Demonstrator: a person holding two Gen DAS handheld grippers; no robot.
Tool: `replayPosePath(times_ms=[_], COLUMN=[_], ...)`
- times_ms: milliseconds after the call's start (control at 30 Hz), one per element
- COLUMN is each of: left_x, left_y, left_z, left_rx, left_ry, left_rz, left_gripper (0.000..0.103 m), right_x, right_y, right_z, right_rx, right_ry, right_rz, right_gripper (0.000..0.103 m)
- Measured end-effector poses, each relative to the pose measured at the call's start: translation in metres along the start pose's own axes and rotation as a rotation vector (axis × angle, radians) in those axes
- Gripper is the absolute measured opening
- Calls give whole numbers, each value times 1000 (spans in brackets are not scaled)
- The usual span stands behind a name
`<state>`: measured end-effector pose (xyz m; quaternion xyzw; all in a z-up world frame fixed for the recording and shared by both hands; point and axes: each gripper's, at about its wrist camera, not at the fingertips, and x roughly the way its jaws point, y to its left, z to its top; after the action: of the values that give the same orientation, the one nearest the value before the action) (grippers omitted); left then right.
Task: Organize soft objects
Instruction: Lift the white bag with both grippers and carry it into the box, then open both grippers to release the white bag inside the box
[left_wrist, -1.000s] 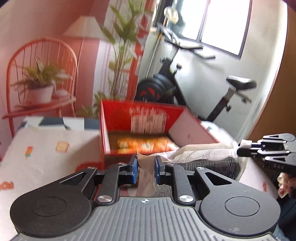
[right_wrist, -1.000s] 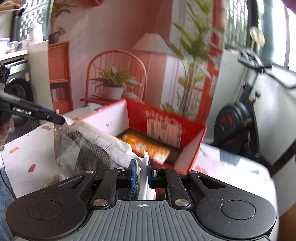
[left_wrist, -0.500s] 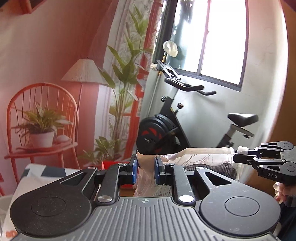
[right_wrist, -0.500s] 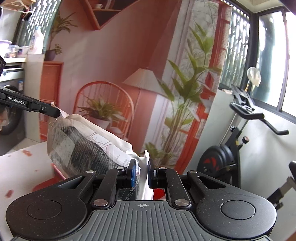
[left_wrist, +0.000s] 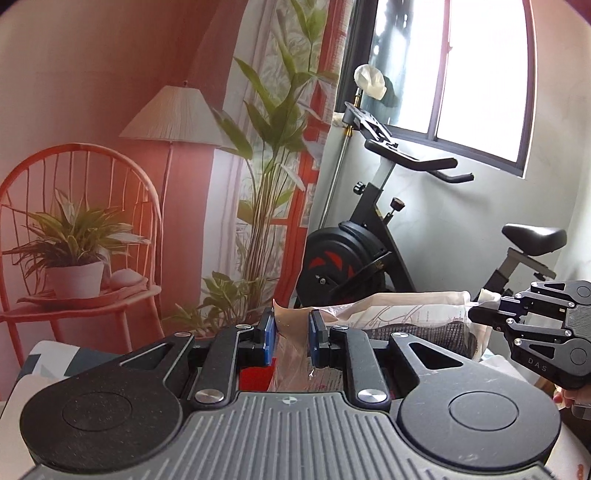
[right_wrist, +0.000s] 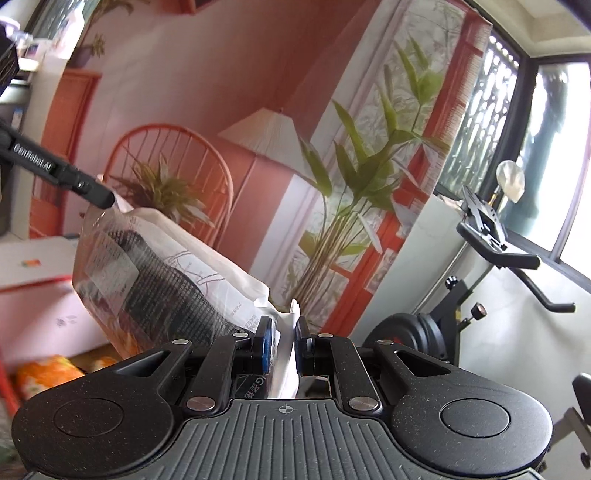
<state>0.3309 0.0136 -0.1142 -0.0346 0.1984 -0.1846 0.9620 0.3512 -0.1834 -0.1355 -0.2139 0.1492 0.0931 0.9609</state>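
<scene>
Clear plastic bag (right_wrist: 162, 280) of dark mesh fabric, held aloft between both grippers. Left gripper (left_wrist: 291, 338): jaws clamped on one corner. Right gripper (right_wrist: 283, 345), at 3 o'clock: jaws clamped on the opposite end. Red box (right_wrist: 40, 314) below, at 8 o'clock.

Both grippers raised, each clamped on film.
Left gripper (left_wrist: 291, 338) and right gripper (right_wrist: 283, 343) face each other, jaws nearly closed.

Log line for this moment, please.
left gripper: shut on plastic bag | right gripper: shut on plastic bag | bag: lifted between both | red box: below
</scene>
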Motion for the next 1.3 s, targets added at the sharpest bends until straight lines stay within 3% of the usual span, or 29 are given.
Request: replayPosePath(times_ms=[267,467,667,867,900,967,1000,1033,1200,1300], left_x=[43,66,76,86,83,78,74,70,49,31], left_y=[9,18,13,12,13,13,12,11,6,3], left_z=[-13,-27,-31,-28,-27,-25,-25,-23,-9,-3], left_rx=[81,165,232,240,236,250,259,263,236,216], left_ry=[71,241,304,349,344,330,317,302,257,230], left_rz=[-15,-47,-19,36,39,53,58,62,81,93], left_gripper=[20,21,21,23,25,43,56,64,81,94], right_x=[44,55,71,81,82,81,80,78,67,50], right_y=[10,20,25,27,28,30,31,31,21,12], right_z=[-25,-43,-49,-45,-44,-42,-41,-41,-40,-38], right_rx=[-62,-97,-74,-48,-48,-42,-42,-43,32,133], right_ry=[40,145,237,266,268,267,263,255,277,272], right_rz=[-11,74,102,79,60,25,-4,-41,-93,-89], right_gripper=[11,11,11,15,20,44,68,76,78,87])
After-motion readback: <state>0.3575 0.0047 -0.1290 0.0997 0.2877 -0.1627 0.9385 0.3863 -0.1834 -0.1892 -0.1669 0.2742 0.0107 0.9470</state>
